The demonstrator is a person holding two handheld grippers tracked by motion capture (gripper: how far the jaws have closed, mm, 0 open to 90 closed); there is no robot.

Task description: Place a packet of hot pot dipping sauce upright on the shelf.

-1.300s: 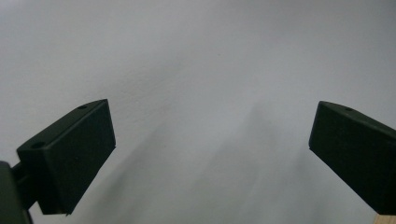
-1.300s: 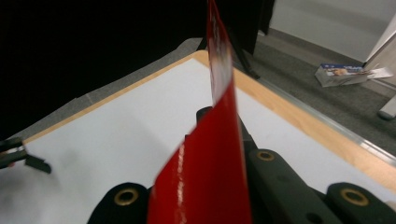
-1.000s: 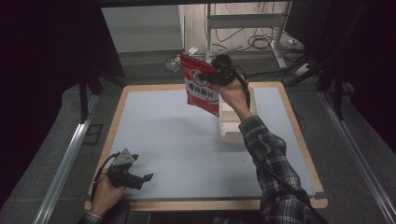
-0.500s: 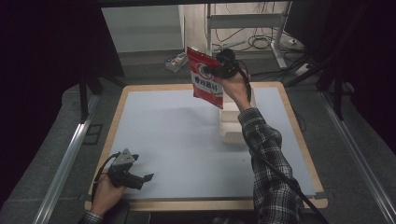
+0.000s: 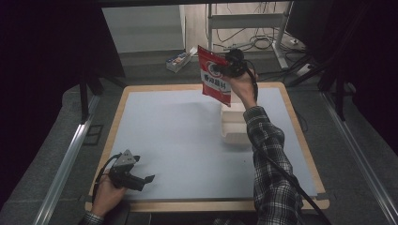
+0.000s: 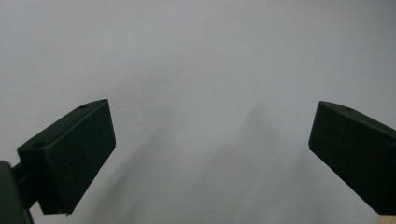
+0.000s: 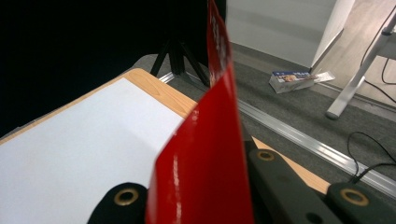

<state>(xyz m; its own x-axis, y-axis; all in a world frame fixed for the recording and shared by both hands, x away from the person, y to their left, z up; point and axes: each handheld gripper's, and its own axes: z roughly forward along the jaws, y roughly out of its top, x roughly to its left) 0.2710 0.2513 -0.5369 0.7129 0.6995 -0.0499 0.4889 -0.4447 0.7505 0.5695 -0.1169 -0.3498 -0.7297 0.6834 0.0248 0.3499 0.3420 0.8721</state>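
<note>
The high view looks forward and down on the whole table (image 5: 187, 140) from its near edge; the left gripper view stares close at its grey top (image 6: 196, 60); the right gripper view faces its far left corner (image 7: 140, 77), which the high view shares.

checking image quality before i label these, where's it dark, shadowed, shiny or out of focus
High view: surroundings left and right nearly black, table evenly lit. Left gripper view: soft jaw shadows on the pale surface. Right gripper view: the red pouch in the right gripper is very close, soft-edged with glossy highlights; the top left is black.
</note>
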